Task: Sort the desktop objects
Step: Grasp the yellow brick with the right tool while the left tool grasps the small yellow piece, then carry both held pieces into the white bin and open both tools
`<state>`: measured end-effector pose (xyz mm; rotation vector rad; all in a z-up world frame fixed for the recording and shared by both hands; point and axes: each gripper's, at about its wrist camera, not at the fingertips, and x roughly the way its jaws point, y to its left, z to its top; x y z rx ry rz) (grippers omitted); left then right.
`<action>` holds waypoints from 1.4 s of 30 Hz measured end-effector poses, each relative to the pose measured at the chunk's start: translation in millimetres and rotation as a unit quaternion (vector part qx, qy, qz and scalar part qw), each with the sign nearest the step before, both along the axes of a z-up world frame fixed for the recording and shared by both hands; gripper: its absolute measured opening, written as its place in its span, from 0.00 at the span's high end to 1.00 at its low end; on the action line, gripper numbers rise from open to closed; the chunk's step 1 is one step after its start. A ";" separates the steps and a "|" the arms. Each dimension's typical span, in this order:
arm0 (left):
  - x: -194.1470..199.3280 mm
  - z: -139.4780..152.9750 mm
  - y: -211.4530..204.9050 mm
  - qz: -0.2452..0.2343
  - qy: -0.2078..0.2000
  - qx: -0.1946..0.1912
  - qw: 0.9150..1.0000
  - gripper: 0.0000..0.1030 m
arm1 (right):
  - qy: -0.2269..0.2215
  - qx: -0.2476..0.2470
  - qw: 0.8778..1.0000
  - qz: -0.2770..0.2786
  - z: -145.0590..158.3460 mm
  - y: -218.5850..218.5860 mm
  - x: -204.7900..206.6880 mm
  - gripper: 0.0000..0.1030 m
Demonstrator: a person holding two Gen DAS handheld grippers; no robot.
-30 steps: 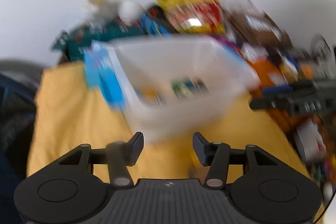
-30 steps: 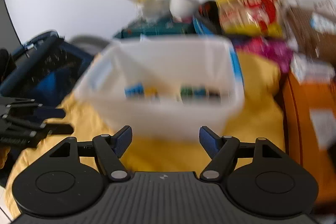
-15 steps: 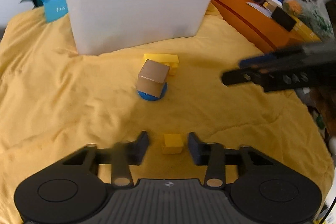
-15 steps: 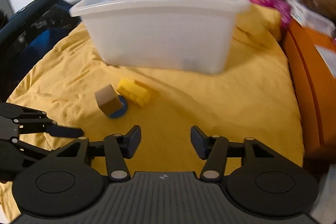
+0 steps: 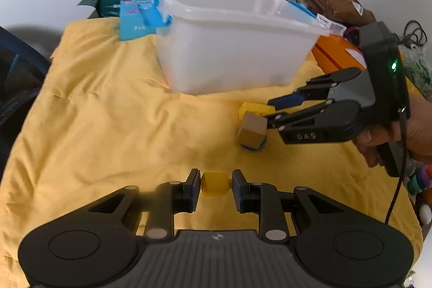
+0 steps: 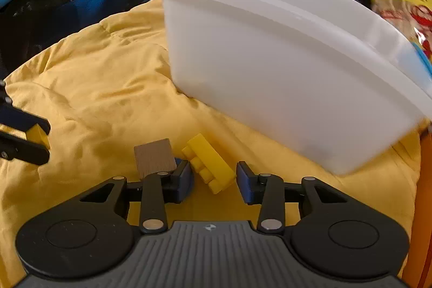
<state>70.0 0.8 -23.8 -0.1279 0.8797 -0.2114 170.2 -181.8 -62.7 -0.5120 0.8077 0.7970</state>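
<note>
Small yellow cube [image 5: 215,183] sits between fingers of your left gripper [image 5: 216,188], pads touching both its sides, cube resting on yellow cloth [image 5: 113,115]. Yellow toy brick [image 6: 208,163] lies between open fingers of your right gripper [image 6: 215,180], not touched. Wooden cube [image 6: 154,158] on blue disc [image 5: 252,147] just beside brick, against left finger. White bin [image 5: 232,45] stands behind on cloth. Clutter of bags and boxes beyond bin. Left jaws clamped on small cube; right jaws apart.

left gripper [image 5: 216,184] jaws clamped, right gripper [image 6: 214,176] jaws apart
</note>
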 end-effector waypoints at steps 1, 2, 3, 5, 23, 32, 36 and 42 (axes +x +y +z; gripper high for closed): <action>1.5 1.5 0.4 0.002 0.000 0.000 1.000 0.72 | 0.007 0.002 1.000 0.001 -0.2 1.5 1.0 0.66; 1.5 3.0 2.1 0.005 0.000 -0.001 1.000 0.72 | 0.017 0.005 1.000 0.000 0.4 2.0 2.7 0.69; 3.0 5.2 2.3 0.007 -0.002 -0.003 1.000 0.72 | 0.022 0.011 1.000 -0.007 1.8 0.9 3.2 0.69; 6.0 9.6 1.2 0.008 -0.004 -0.005 1.000 0.72 | 0.032 0.031 0.999 -0.019 6.0 -5.6 2.5 0.70; 64.2 81.5 -19.5 -0.016 -0.063 0.006 0.998 0.72 | 0.018 0.214 0.961 -0.171 114.9 -96.5 -2.6 0.69; 128.3 125.5 -10.0 -0.006 -0.070 0.009 0.997 0.72 | 0.011 0.207 0.959 -0.193 160.9 -73.9 55.4 0.69; 152.7 135.9 -8.3 -0.003 -0.065 0.007 0.998 0.72 | 0.029 0.185 0.962 -0.201 159.5 -60.7 75.7 0.69; 184.5 140.1 -13.8 0.003 -0.056 0.019 0.998 0.46 | 0.040 0.161 0.964 -0.208 149.4 -44.0 97.5 0.55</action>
